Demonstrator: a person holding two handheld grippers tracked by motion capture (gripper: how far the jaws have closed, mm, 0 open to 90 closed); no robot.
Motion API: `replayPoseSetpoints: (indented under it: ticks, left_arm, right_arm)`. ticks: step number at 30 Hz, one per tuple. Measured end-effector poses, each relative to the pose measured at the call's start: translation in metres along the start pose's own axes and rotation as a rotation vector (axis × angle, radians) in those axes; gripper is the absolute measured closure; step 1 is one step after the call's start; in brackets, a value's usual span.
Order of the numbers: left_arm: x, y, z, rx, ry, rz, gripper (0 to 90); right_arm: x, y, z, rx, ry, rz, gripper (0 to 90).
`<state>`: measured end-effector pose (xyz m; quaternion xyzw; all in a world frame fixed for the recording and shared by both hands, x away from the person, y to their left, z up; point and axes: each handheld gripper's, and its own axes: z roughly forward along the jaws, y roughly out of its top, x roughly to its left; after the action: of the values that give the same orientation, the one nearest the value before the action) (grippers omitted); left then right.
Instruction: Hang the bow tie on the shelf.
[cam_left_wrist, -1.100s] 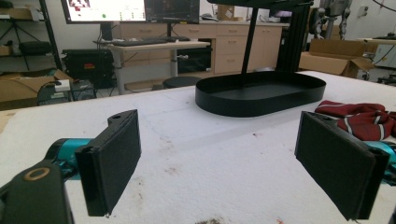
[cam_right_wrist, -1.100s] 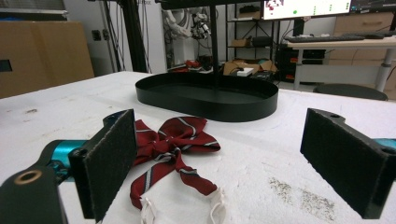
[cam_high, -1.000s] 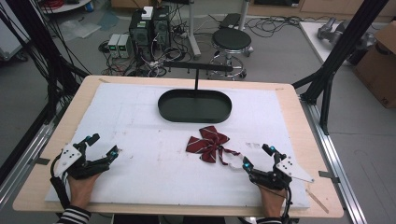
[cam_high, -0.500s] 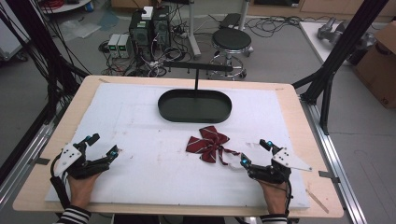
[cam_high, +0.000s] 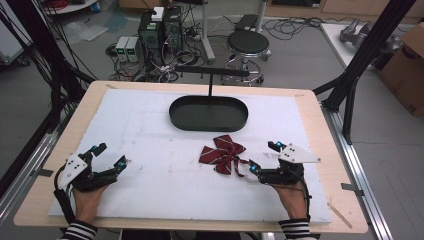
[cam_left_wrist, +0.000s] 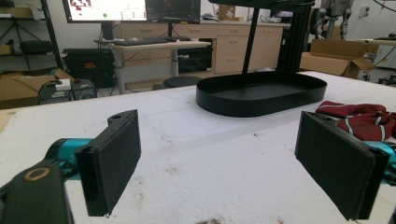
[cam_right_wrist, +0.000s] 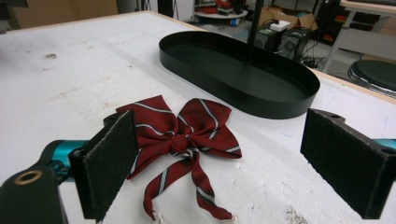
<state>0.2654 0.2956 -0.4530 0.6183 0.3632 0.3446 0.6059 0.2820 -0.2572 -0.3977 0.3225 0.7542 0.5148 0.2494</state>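
1. High view: the right gripper (cam_high: 264, 156) has shifted from the table's right edge toward the bow (cam_high: 222, 153) and now sits just beside its right side, jaws wide apart and empty. That reads as the approach to a pick, so the grasp is not yet made. The left gripper (cam_high: 111, 155) has kept its place near the left edge, also open and empty. The bow lies flat on the white mat (cam_high: 150, 190), just in front of the tray (cam_high: 208, 113); its long axis runs across the table, tails pointing toward the right gripper.
2. Left gripper view: both pads stand wide over bare mat, with the tray (cam_left_wrist: 261, 95) ahead and the bow (cam_left_wrist: 362, 119) at the far right.
3. Right gripper view: the bow (cam_right_wrist: 182, 135) lies between the spread jaws, untouched, wings running left to right and tails trailing toward the camera.
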Motion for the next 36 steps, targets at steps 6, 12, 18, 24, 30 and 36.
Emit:
replayPoseSetpoints:
  ticks: [6, 12, 18, 24, 30, 36]
  left_arm:
    - [0.0, 0.0, 0.0, 0.002, 0.0, 0.001, 14.8]
    - [0.0, 0.0, 0.0, -0.001, 0.001, 0.0, 14.8]
    - [0.0, 0.0, 0.0, 0.0, 0.0, -0.001, 14.8]
    - [0.0, 0.0, 0.0, 0.0, 0.0, -0.001, 14.8]
    - [0.0, 0.0, 0.0, 0.0, 0.003, 0.0, 14.7]
    - [0.0, 0.0, 0.0, -0.002, 0.003, -0.001, 14.7]
  right_arm:
    - [-0.003, 0.006, 0.006, 0.032, -0.006, 0.027, 10.2]
    - [-0.006, 0.009, 0.009, 0.077, 0.002, 0.032, 10.2]
    - [-0.01, 0.005, 0.008, 0.164, 0.018, 0.028, 15.1]
    - [-0.013, 0.0, 0.011, 0.256, 0.003, 0.028, 15.3]
    - [-0.014, -0.002, 0.017, 0.381, 0.026, 0.026, 18.9]
    - [-0.017, 0.0, 0.023, 0.479, 0.037, 0.011, 24.6]
